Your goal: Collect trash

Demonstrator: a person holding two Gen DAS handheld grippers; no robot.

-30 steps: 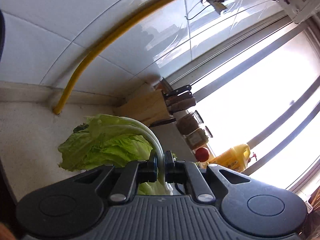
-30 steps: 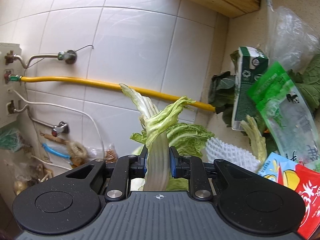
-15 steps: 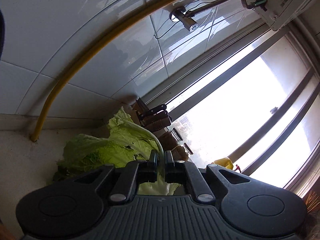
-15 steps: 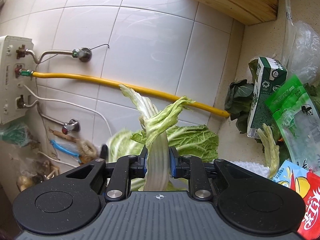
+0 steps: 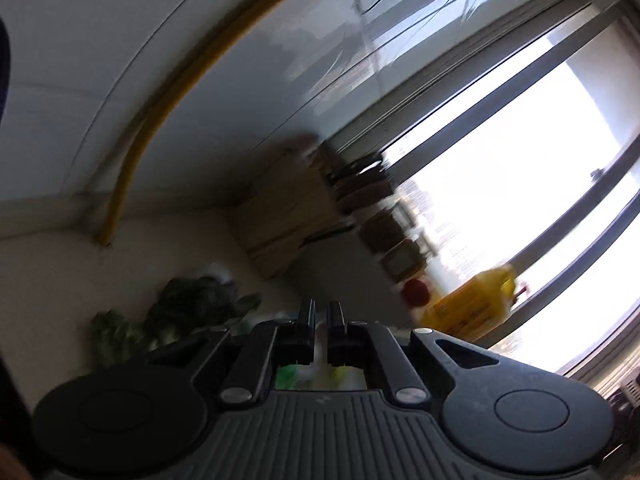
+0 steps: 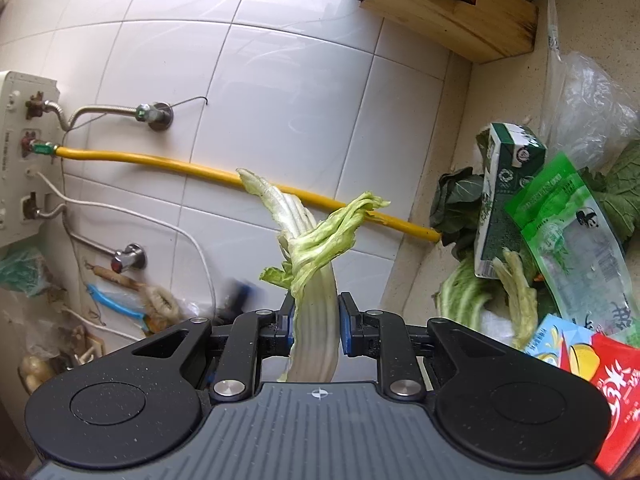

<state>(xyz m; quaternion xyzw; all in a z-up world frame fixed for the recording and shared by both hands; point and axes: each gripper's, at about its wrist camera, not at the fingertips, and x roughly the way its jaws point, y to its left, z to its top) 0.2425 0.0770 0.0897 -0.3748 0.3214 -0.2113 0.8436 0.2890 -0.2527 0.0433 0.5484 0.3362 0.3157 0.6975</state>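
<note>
The right claw [image 6: 316,322] pinches a cabbage stalk [image 6: 314,280], held up in front of the tiled wall, clear of the counter [image 6: 436,152]. The left claw [image 5: 319,322] is nearly pressed together; the view is blurred, so I cannot tell if it grips anything. Wrappers [image 6: 568,236] and a carton [image 6: 506,200] lie on the counter.

Black claw [image 6: 316,322], blue pads [image 6: 345,322], silver screws

Trash-strewn beige countertop [image 6: 448,184]
</note>
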